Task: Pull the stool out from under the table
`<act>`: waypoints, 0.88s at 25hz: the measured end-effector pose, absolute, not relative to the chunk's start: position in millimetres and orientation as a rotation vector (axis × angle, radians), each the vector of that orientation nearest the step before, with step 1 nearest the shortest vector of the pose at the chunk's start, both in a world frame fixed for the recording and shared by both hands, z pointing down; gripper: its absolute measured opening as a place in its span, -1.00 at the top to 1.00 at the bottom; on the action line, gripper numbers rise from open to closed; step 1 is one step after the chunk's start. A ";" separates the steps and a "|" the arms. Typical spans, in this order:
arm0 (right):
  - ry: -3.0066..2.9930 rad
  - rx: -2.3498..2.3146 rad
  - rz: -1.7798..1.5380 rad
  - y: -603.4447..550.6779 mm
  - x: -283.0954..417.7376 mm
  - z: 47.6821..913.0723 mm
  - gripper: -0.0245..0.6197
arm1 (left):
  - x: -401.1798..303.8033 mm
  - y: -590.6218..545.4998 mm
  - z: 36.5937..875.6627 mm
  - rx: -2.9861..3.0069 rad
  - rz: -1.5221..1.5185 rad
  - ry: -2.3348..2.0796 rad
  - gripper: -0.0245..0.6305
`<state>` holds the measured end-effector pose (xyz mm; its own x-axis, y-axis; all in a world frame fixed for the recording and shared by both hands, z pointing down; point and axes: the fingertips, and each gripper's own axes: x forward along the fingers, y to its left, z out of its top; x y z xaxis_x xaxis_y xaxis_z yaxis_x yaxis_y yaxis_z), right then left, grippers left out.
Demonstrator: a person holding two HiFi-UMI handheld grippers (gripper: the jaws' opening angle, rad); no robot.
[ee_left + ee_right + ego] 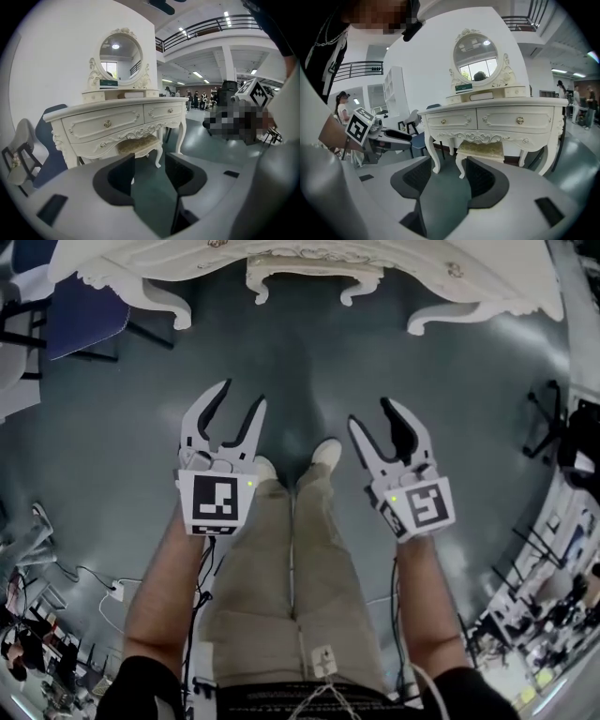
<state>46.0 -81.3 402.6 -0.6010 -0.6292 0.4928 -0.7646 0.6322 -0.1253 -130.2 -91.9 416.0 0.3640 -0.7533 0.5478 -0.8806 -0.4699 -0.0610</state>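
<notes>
Under the table (497, 119), the stool (480, 149), well ahead of left tool (242, 395) and right tool (370, 412), both wide and empty

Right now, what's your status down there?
Left gripper and right gripper open, empty. Cream cushioned stool tucked under white carved table. Grey floor between, nothing blocking.

You had no text, number or brand you could read anywhere. The cube (217, 501) on your left gripper (242, 397) and the one on your right gripper (371, 413) bore only black-and-white square patterns, no letters. The green-topped box (463, 87) below the mirror (476, 58) on the table (497, 119) was too small to read.
</notes>
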 end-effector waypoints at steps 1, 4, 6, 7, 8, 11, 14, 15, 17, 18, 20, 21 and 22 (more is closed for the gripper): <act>-2.450 1.097 0.464 -84.7 48.0 404.9 0.28 | -129.7 -93.2 417.5 2.376 0.768 -1.460 0.36; -2.460 1.065 0.482 -99.5 48.5 406.5 0.28 | -131.1 -102.2 420.3 2.350 0.794 -1.481 0.36; -2.470 1.025 0.482 -109.7 46.4 407.4 0.28 | -132.8 -110.8 420.5 2.327 0.801 -1.507 0.36; -2.476 1.004 0.476 -116.0 45.5 407.8 0.28 | -133.0 -116.6 420.2 2.316 0.800 -1.521 0.36; -2.481 0.983 0.469 -122.7 45.6 407.9 0.28 | -132.1 -122.7 419.7 2.306 0.796 -1.535 0.36; -2.488 0.933 0.463 -138.9 51.1 406.5 0.28 | -125.7 -135.0 418.8 2.270 0.780 -1.558 0.36; -2.502 0.899 0.458 -161.3 59.7 406.4 0.28 | -119.5 -151.7 421.8 2.239 0.770 -1.586 0.36; -2.506 0.886 0.452 -168.5 63.2 406.9 0.28 | -116.6 -156.7 423.4 2.227 0.768 -1.594 0.36; -2.507 0.858 0.428 -181.8 70.8 409.1 0.28 | -109.4 -165.5 426.8 2.210 0.766 -1.604 0.36; -2.507 0.844 0.416 -187.7 74.2 410.9 0.28 | -106.0 -169.0 428.1 2.205 0.769 -1.607 0.36; -2.509 0.817 0.398 -197.4 79.3 415.0 0.28 | -101.0 -174.4 430.1 2.199 0.776 -1.613 0.36; -2.511 0.805 0.390 -201.1 81.2 416.9 0.28 | -99.2 -176.5 430.9 2.199 0.777 -1.617 0.36; -2.513 0.795 0.383 -204.3 82.9 418.7 0.28 | -97.7 -178.4 432.1 2.201 0.778 -1.620 0.36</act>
<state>82.9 -204.3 418.7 -0.7195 -0.4656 0.5153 -0.5979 0.7927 -0.1188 -97.7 -178.4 432.1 0.2177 -0.7827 0.5830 -0.9445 -0.3194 -0.0762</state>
